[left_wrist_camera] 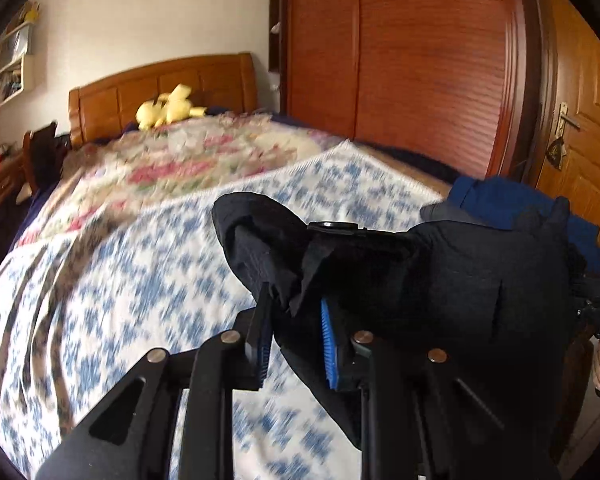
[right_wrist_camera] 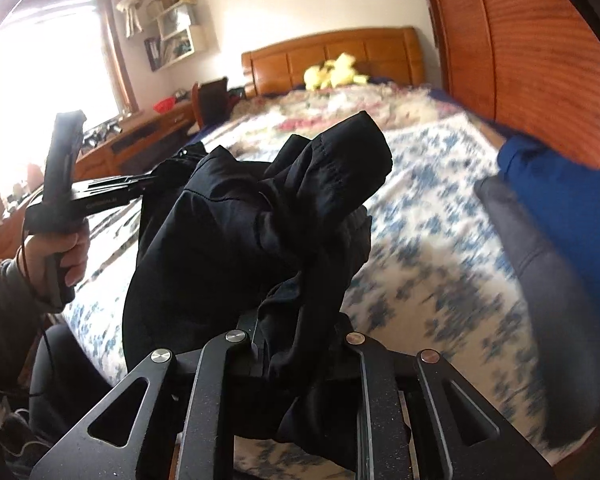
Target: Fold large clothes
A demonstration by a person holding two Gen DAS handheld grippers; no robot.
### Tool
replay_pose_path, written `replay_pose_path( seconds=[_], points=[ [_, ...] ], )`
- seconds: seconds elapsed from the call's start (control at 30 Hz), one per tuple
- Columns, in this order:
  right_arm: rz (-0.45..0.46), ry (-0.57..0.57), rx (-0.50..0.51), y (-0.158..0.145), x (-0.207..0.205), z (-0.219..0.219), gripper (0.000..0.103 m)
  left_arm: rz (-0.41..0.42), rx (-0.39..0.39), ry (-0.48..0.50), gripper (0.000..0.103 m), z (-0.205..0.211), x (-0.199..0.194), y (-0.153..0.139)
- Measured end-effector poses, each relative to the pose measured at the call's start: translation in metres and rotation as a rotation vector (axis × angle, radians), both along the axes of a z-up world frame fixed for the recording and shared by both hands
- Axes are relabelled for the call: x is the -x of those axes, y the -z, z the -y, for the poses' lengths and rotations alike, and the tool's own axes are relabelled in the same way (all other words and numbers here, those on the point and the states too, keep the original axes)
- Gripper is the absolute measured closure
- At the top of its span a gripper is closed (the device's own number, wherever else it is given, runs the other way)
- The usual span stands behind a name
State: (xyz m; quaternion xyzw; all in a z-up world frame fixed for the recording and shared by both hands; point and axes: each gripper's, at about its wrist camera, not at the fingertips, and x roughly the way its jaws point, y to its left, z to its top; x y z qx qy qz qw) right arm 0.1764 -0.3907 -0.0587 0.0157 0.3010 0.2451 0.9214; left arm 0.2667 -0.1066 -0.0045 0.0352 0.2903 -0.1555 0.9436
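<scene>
Right gripper [right_wrist_camera: 296,344] clamped on bunched black garment [right_wrist_camera: 252,220], held above blue-patterned bedspread [right_wrist_camera: 427,248]. Left gripper [right_wrist_camera: 148,179] grips the garment's far edge. Yellow plush [right_wrist_camera: 331,72] by headboard [right_wrist_camera: 331,56].

Two tongs counted: left tongs [left_wrist_camera: 296,332], right tongs [right_wrist_camera: 300,344]. One black garment [right_wrist_camera: 236,232] held aloft. One bed [left_wrist_camera: 148,264] (two patterned covers counted on it). One yellow plush toy [left_wrist_camera: 168,110]. One blue cloth [right_wrist_camera: 559,200]. One wardrobe [left_wrist_camera: 399,60].
</scene>
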Motion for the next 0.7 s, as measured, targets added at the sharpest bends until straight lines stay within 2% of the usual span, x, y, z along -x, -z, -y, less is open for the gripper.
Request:
replay_pose_path(
  seconds=[0.2, 0.4, 0.6, 0.7],
  points=[
    [0.110, 0.076, 0.041, -0.055, -0.006, 0.058, 0.089, 0.084, 0.003, 0.074, 0.084, 0.073, -0.030, -0.049],
    [0.210, 0.215, 0.107, -0.116, 0.001, 0.143, 0.090, 0.124, 0.059, 0.186, 0.084, 0.177, -0.066, -0.089],
    [0.232, 0.371, 0.154, -0.136, 0.019, 0.222, 0.090, 0.129, 0.077, 0.290, 0.083, 0.283, -0.087, -0.102],
    [0.218, 0.443, 0.155, -0.133, 0.024, 0.258, 0.090, 0.133, 0.056, 0.282, 0.082, 0.323, -0.097, -0.097]
  ],
)
